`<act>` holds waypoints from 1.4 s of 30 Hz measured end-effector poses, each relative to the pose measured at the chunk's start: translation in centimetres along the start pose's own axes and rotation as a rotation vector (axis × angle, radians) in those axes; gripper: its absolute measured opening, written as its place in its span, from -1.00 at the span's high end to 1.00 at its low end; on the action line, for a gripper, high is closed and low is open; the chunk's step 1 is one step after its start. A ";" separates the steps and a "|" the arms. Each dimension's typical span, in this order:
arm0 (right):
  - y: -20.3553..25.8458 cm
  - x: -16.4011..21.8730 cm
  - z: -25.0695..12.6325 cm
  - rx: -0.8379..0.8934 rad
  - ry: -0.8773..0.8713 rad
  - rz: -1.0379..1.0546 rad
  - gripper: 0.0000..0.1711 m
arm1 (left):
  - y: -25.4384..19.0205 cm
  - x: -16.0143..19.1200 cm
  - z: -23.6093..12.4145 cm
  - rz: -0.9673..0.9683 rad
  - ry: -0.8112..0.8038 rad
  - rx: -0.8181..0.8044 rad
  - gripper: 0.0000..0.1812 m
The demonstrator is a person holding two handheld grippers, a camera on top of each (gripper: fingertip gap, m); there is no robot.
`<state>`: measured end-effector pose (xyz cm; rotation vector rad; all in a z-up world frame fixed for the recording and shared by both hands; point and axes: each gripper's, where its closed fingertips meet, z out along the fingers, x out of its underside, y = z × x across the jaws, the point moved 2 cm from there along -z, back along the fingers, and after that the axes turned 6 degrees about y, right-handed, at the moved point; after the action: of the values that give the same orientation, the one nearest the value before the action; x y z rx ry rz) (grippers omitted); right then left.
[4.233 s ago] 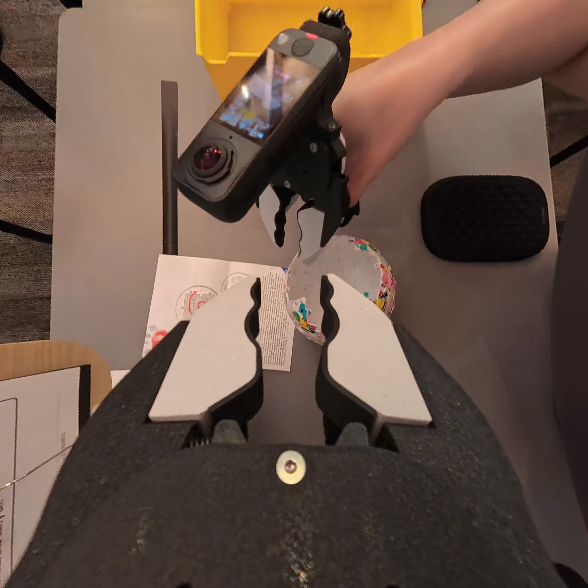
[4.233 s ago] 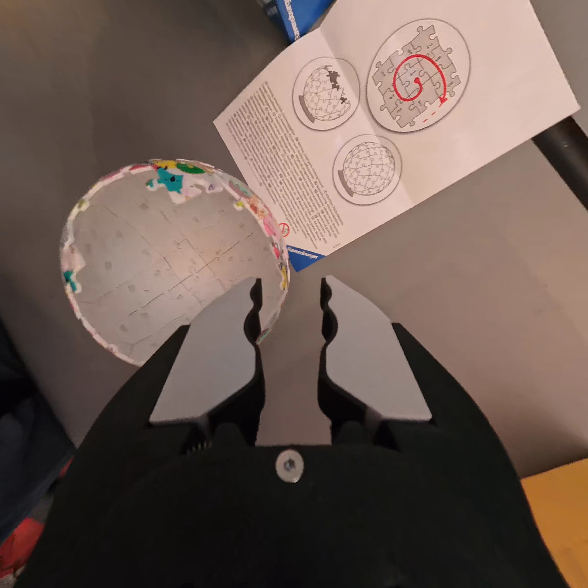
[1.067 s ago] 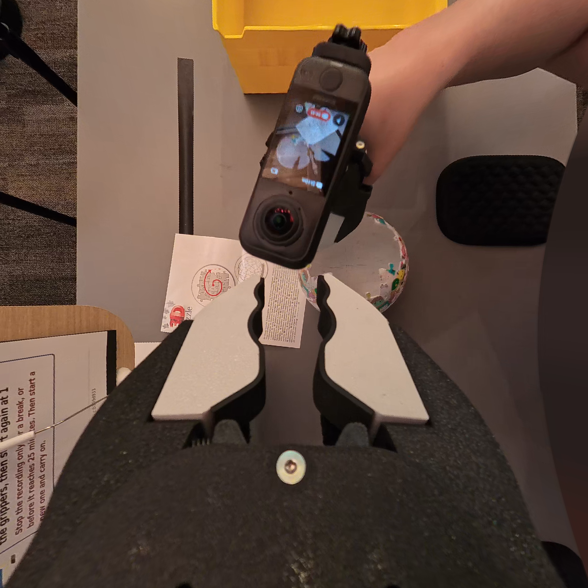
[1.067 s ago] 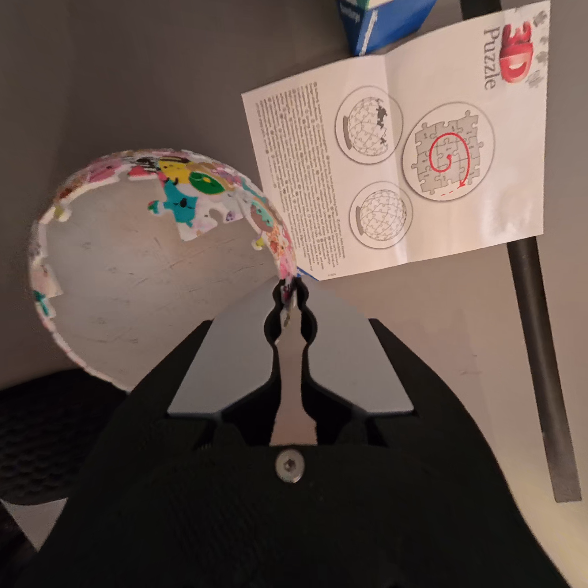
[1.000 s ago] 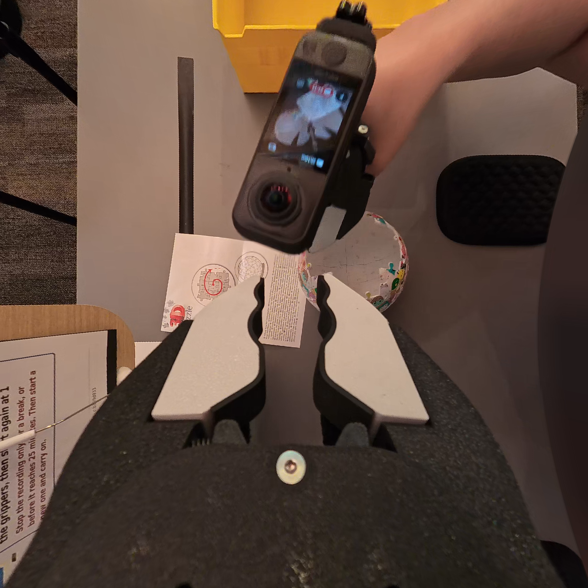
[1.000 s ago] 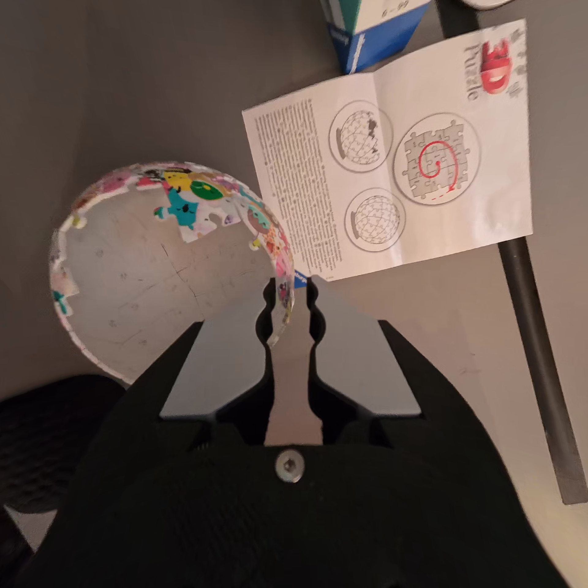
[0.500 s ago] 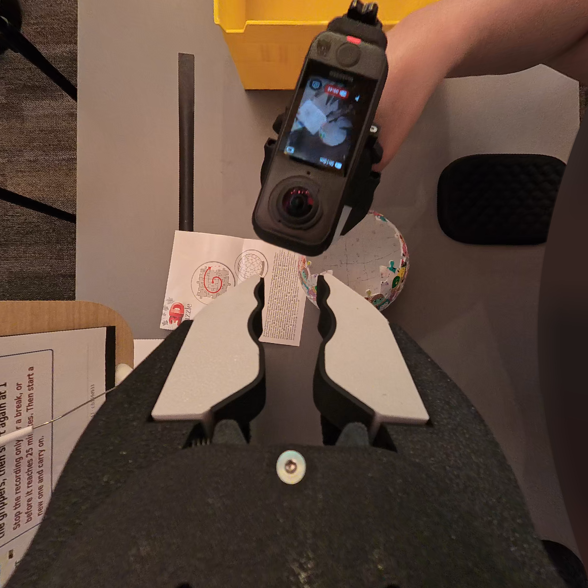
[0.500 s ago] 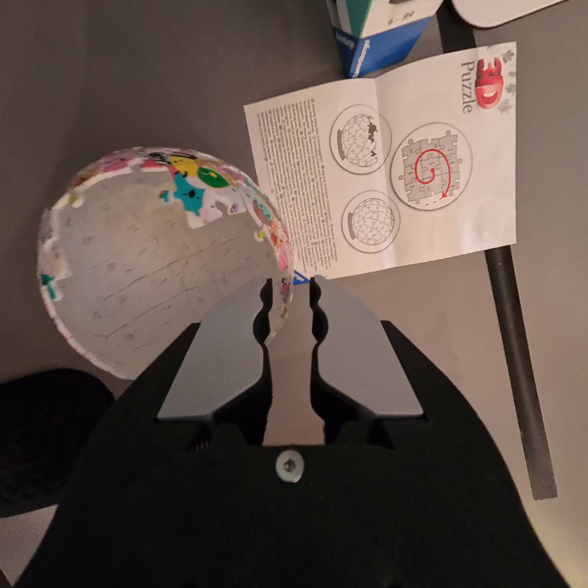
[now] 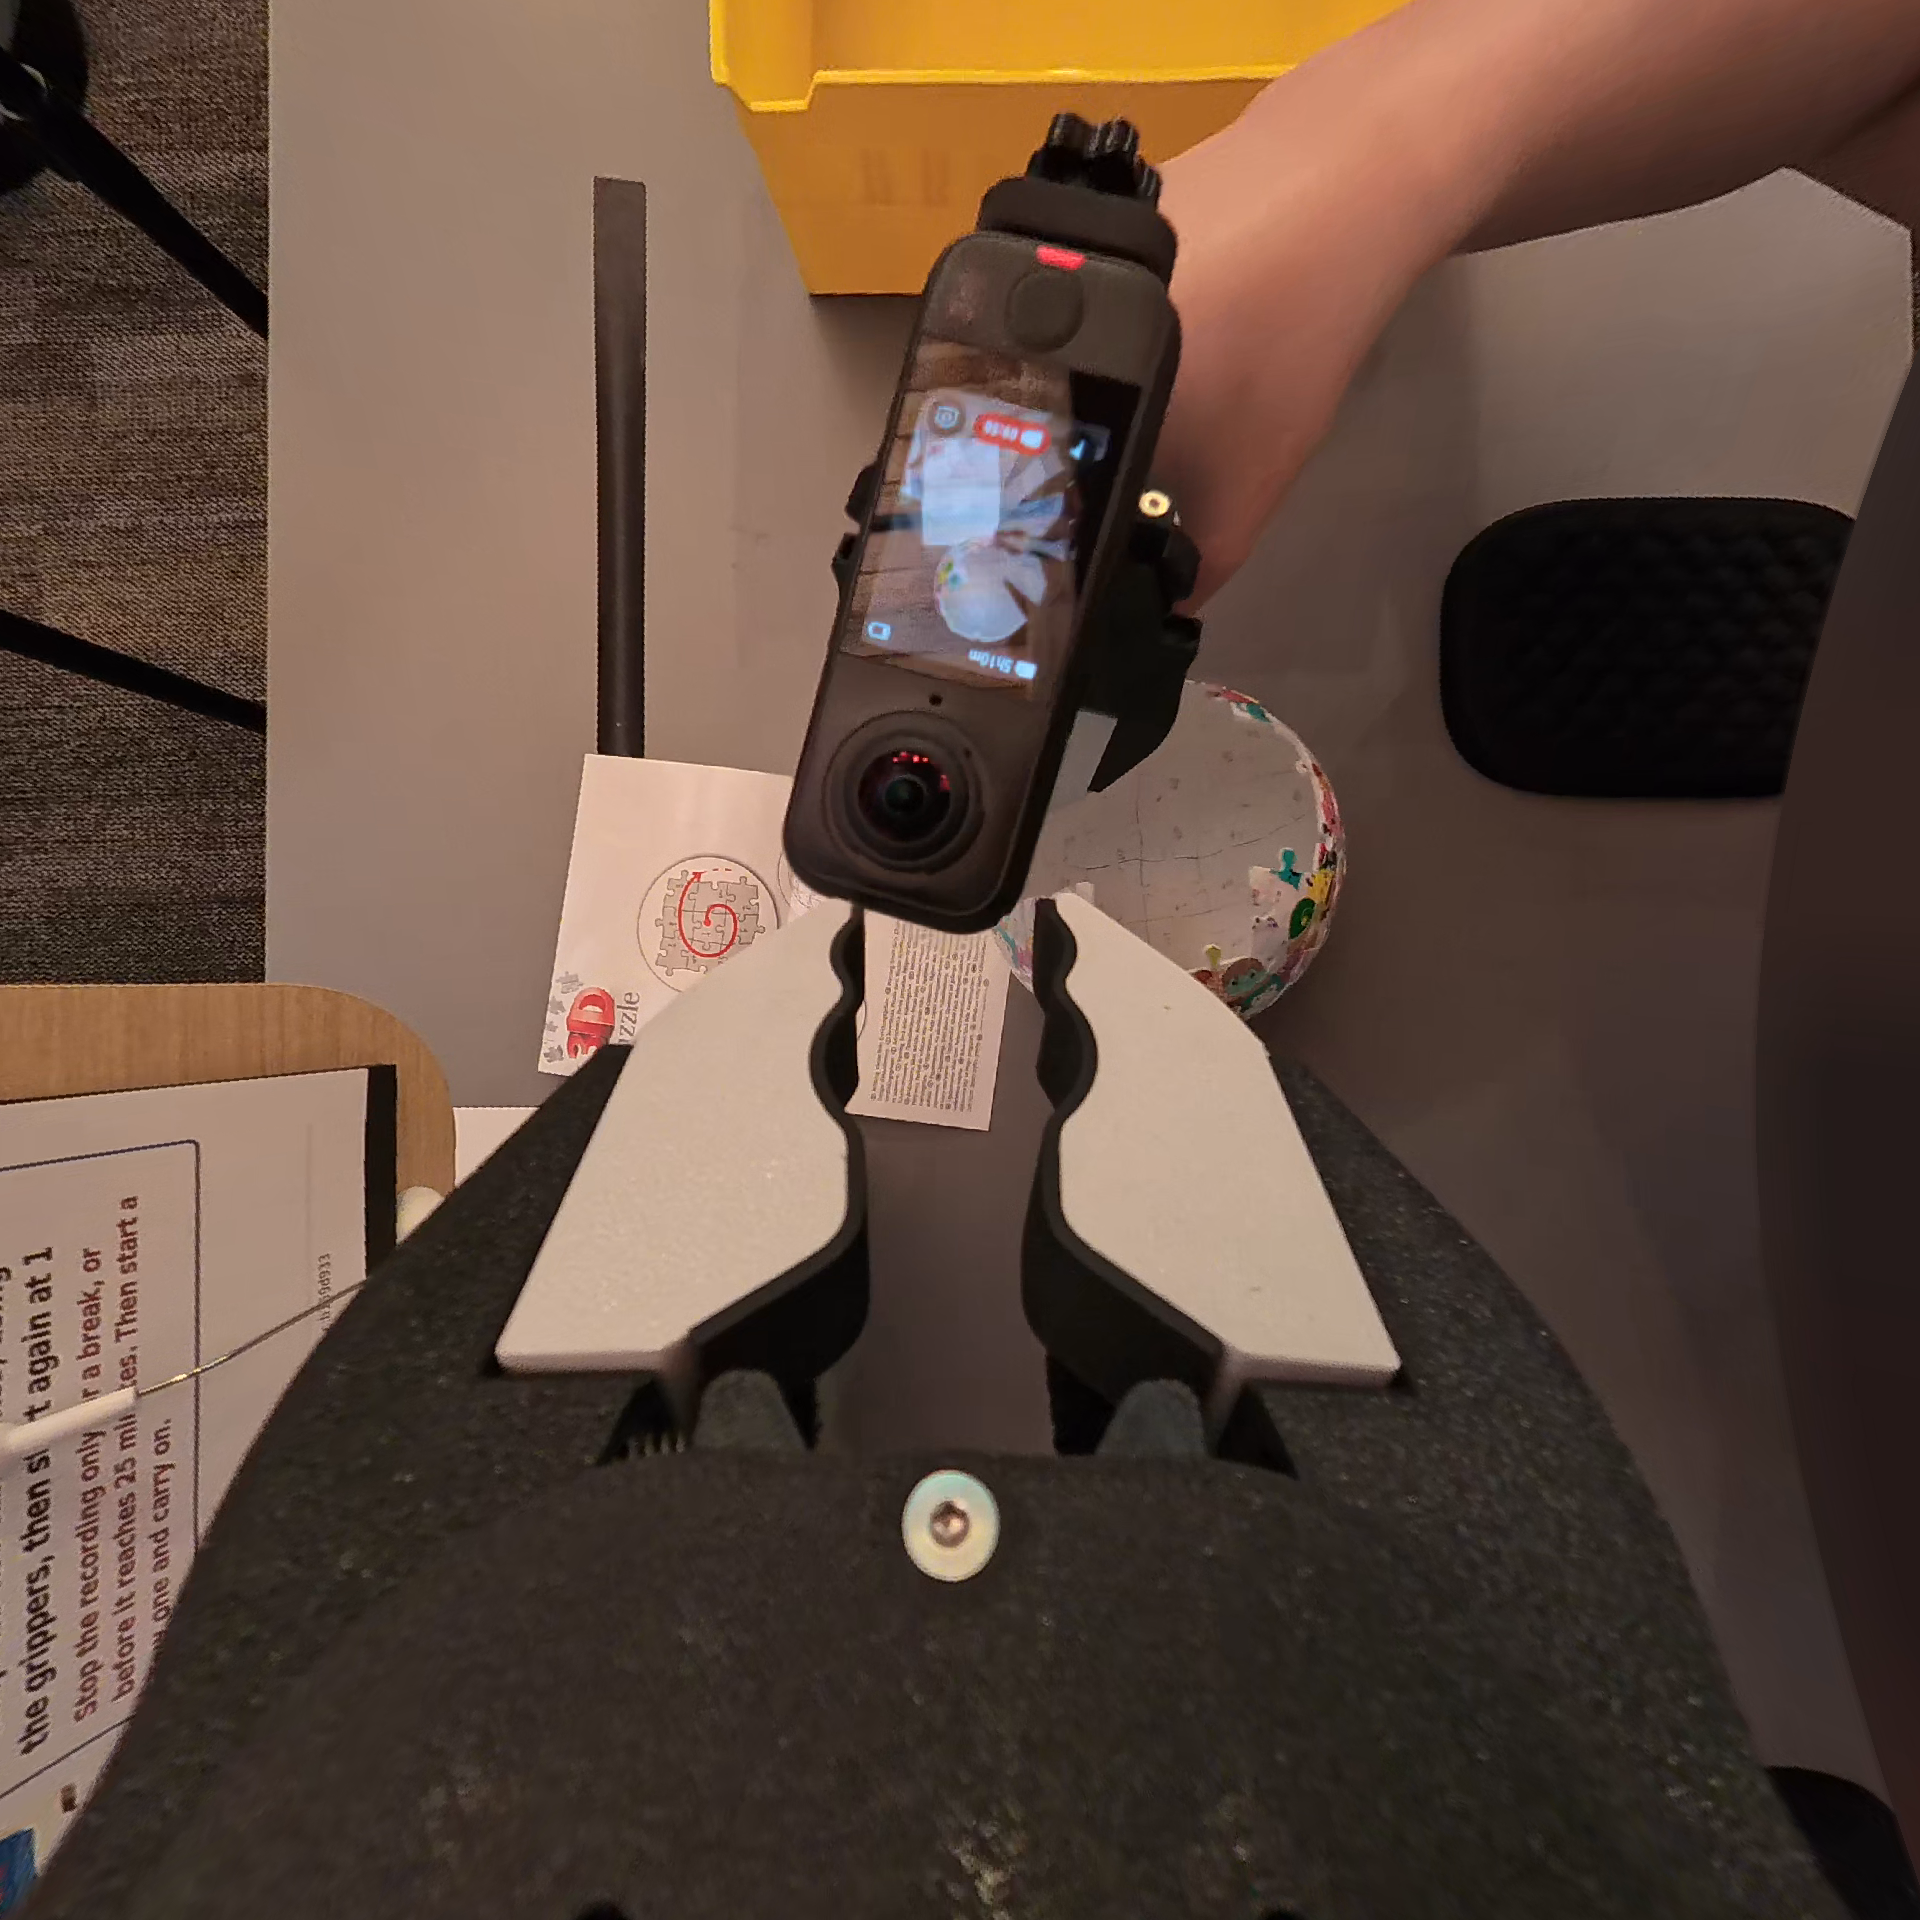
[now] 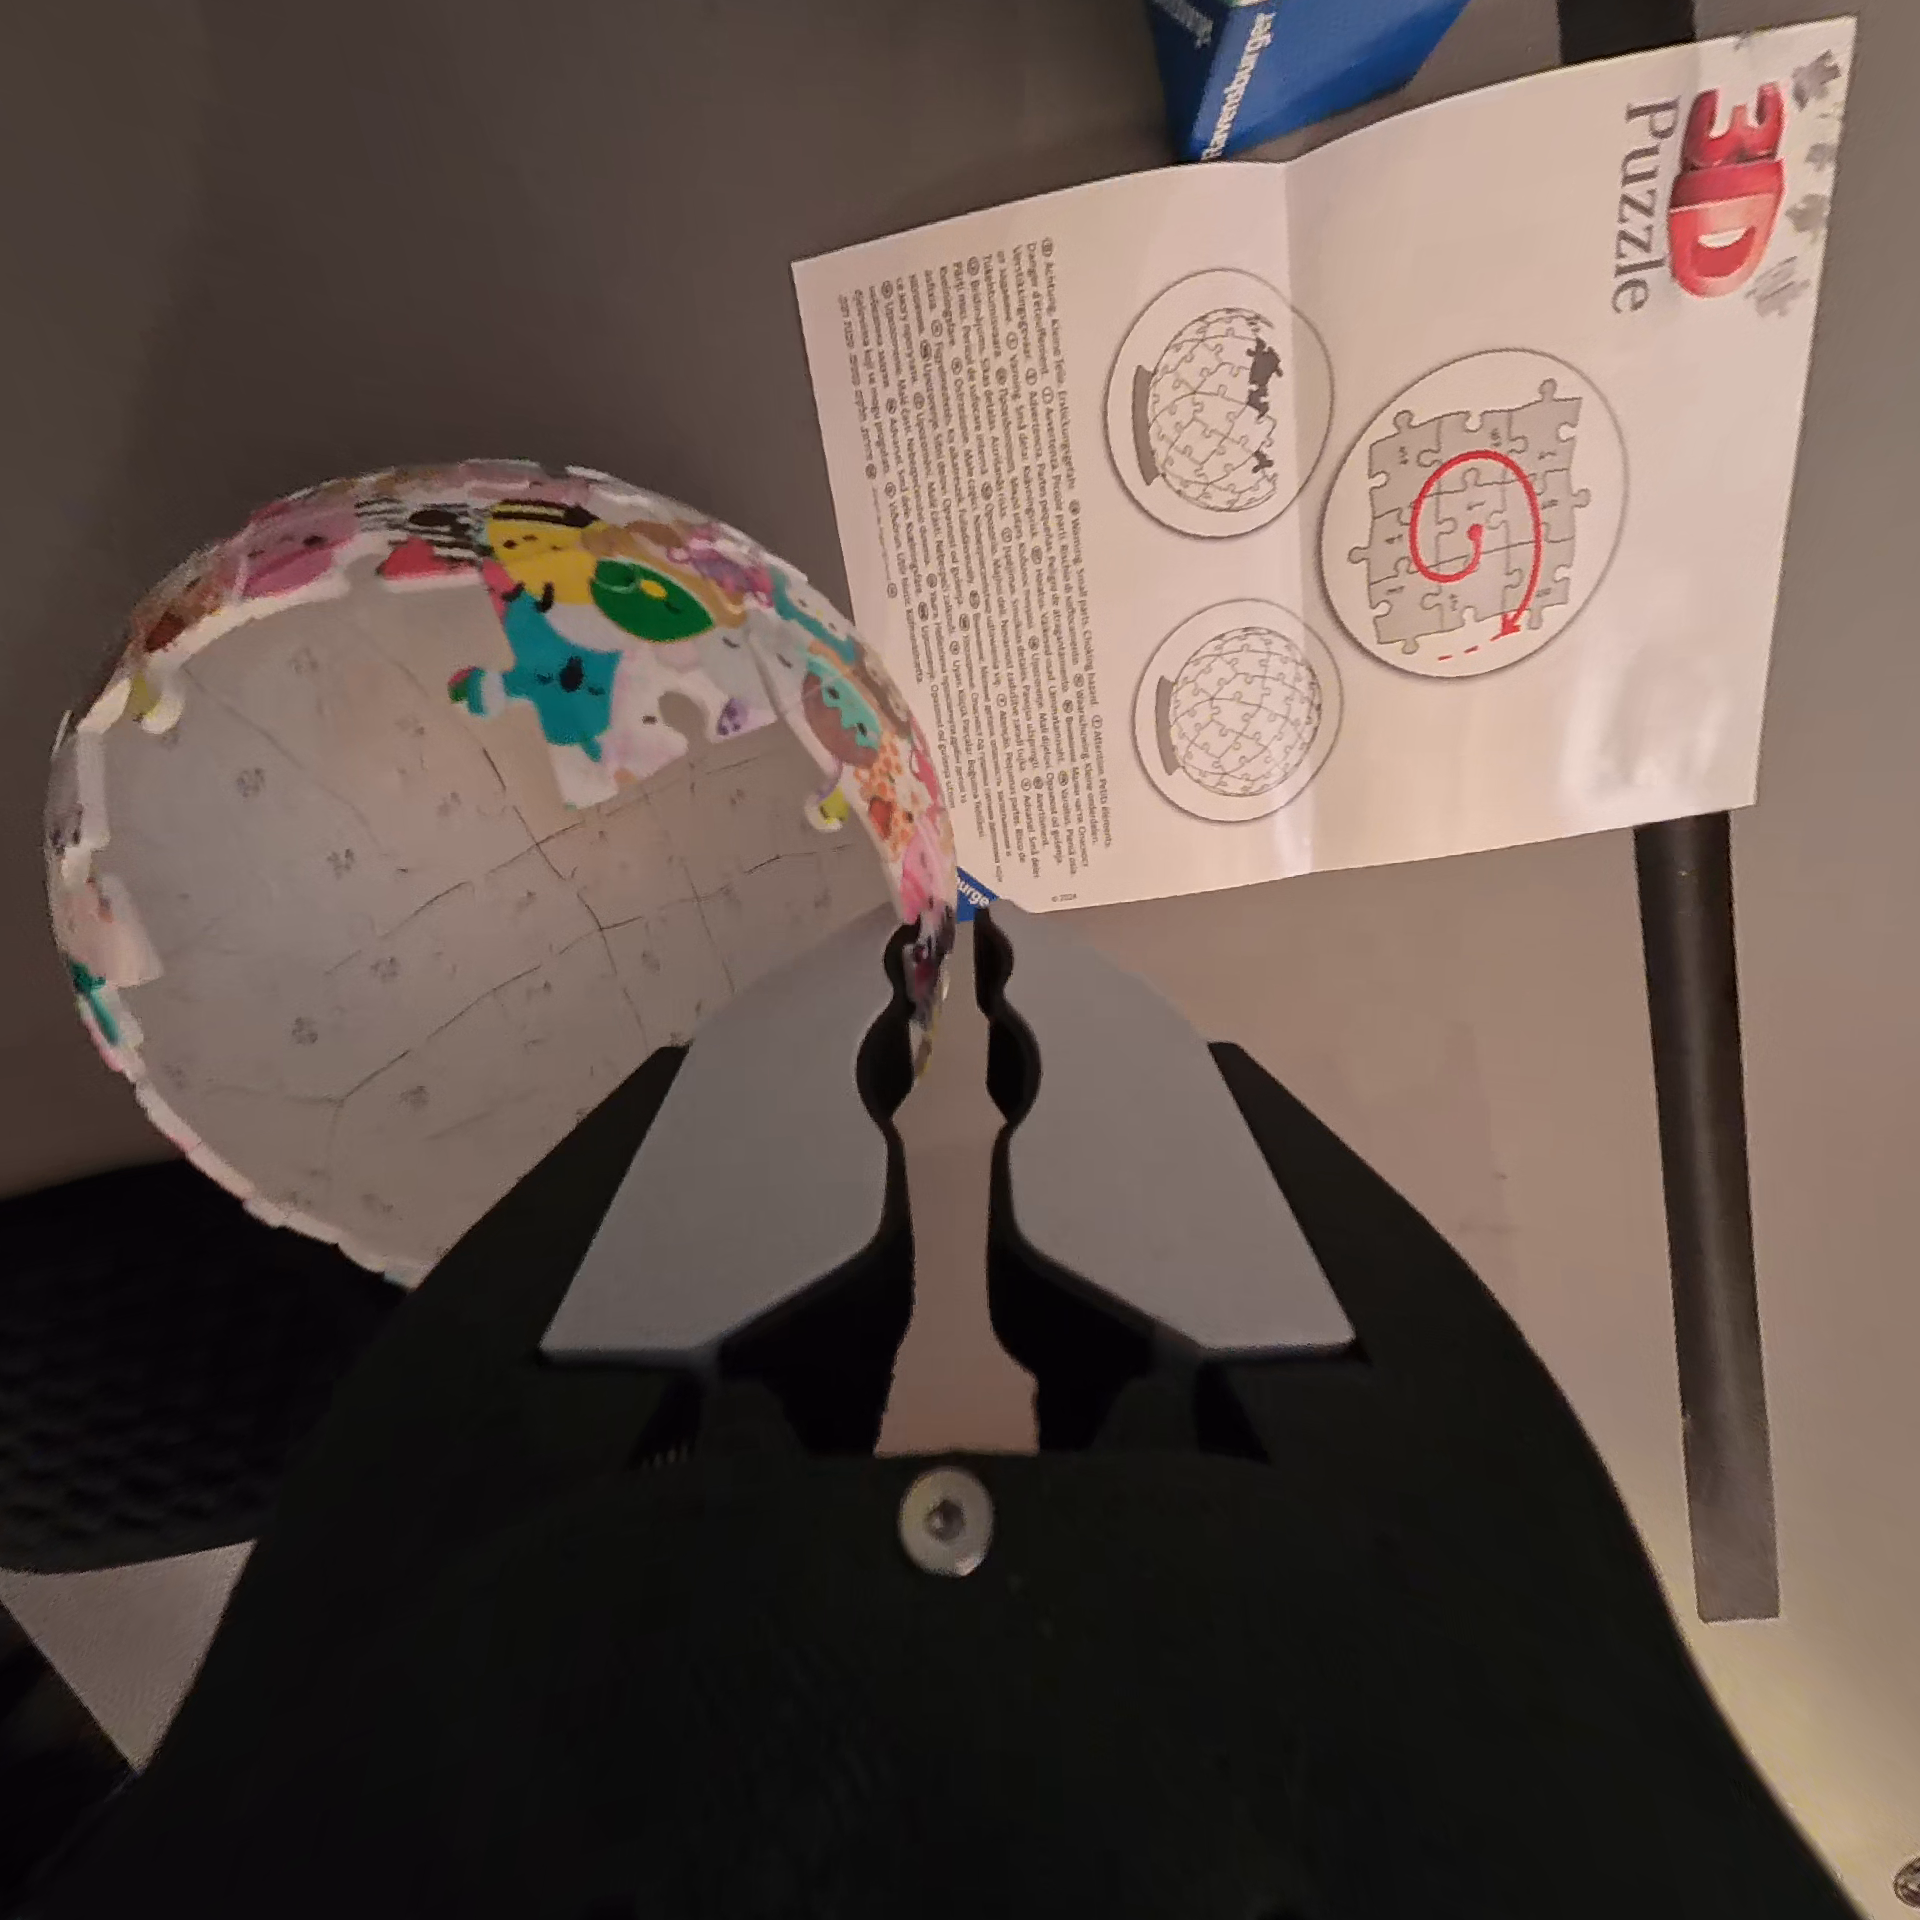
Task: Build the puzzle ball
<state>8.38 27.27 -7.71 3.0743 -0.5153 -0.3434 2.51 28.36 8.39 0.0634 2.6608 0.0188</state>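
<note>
The puzzle ball (image 10: 436, 883) is a partly built open shell, coloured cartoon pieces outside and grey-white inside. My right gripper (image 10: 940, 961) is shut on its rim at the right edge, with the rim piece pinched between the fingertips. In the left wrist view the ball (image 9: 1216, 852) shows behind the right gripper's black camera (image 9: 977, 582), held by a person's hand (image 9: 1299, 343). My left gripper (image 9: 945, 925) is open and empty, hovering in front of the ball and over the instruction leaflet (image 9: 675, 914).
The leaflet (image 10: 1351, 520) lies on the grey table to the right of the ball, with a blue box (image 10: 1278, 73) behind it. A black strip (image 10: 1704, 1195), a black pad (image 9: 1642, 644), a yellow bin (image 9: 987, 104) and a clipboard with paper (image 9: 156, 1247) surround the work area. The left gripper's tips are roughly 15 cm from the right gripper's.
The right gripper's fingers have closed tighter on the ball's rim. The right gripper has shifted and tilted, and the ball has turned slightly with it. The left gripper has stayed still.
</note>
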 end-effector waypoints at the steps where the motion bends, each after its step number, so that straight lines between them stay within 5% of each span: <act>1: 0.0 0.0 0.0 -0.010 0.008 0.000 0.93 | 0.0 0.0 0.0 0.001 0.001 -0.002 0.66; 18: 0.2 0.2 0.3 0.040 0.046 0.038 0.95 | 0.1 -0.1 -0.2 0.008 -0.005 -0.005 0.68; 31: -0.7 0.5 -3.8 0.005 -0.165 0.131 0.75 | 0.1 -1.1 -1.5 0.012 -0.076 -0.015 0.68; 42: 0.1 1.3 -0.6 -0.005 0.046 0.162 0.73 | 0.0 -1.1 -2.4 0.005 -0.089 -0.035 0.68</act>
<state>9.71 26.72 -7.40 3.0010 -0.7536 -0.2695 2.34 28.28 11.03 0.0580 2.5703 0.0624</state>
